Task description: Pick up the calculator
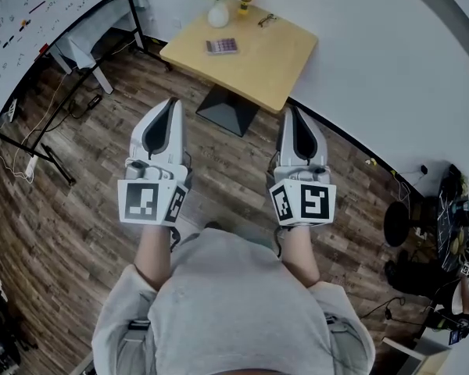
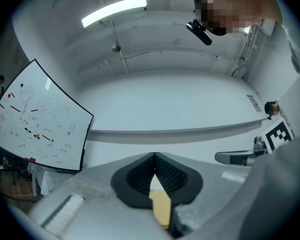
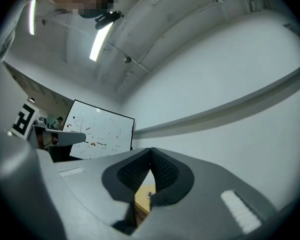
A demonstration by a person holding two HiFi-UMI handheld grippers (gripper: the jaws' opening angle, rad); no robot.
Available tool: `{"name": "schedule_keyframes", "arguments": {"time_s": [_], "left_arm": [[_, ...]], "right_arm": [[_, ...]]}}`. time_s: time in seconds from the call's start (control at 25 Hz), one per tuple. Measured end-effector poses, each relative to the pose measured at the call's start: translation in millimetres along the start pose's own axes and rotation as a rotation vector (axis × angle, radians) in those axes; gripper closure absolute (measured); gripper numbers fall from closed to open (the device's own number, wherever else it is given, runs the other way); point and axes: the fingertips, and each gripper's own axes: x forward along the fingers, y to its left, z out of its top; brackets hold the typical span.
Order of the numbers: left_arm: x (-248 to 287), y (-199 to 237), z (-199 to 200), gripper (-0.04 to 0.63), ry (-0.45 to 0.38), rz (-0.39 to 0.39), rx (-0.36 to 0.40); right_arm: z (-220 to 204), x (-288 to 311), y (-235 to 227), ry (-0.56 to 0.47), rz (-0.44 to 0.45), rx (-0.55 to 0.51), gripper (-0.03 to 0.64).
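Across the wooden floor [image 1: 78, 201], well ahead of the person, stands the square wooden counter [image 1: 275, 62], set corner-on to the view, with a whiteboard [image 1: 27, 26] off to its left. Both grippers are held out toward it and well apart from it. The left gripper [image 1: 170, 101] has its jaws clenched tip to tip with nothing between them, and the right gripper [image 1: 291, 111] is the same (each gripper view shows the ribbed pads meeting, with only a sliver of the counter below them).

A white vase [image 1: 218, 14] of flowers stands at the counter's far corner. The calculator [image 1: 221, 46] lies flat on the left half, between the left corner and the middle, just in front of the vase but apart from it. A pair of glasses [image 1: 267, 20] lies by the far right edge.

The step in hand looks like the approach, with nothing yet grasped. To do it well:
- Close in on the counter's near left edge, which seems to give the shortest reach.
- The left gripper looks the better placed of the two.
- Release the jaws before arriving, not over the calculator.
- Since the calculator is thin and flat, come in low and span its narrower width.
- Keep the far jaw clear of the vase, which would likely tip if nudged.
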Motion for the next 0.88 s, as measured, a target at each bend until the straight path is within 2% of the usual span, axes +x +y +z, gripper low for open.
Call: {"name": "schedule_keyframes", "arguments": {"time_s": [0.44, 0.88], "left_arm": [[18, 18, -22, 0.591, 0.023, -0.025, -0.035], [60, 42, -25, 0.591, 0.009, 0.012, -0.002]], "right_arm": [[-18, 21, -2, 0.035, -0.033, -0.013, 0.614], [-25, 77, -19, 0.021, 0.0, -0.005, 0.614]]}}
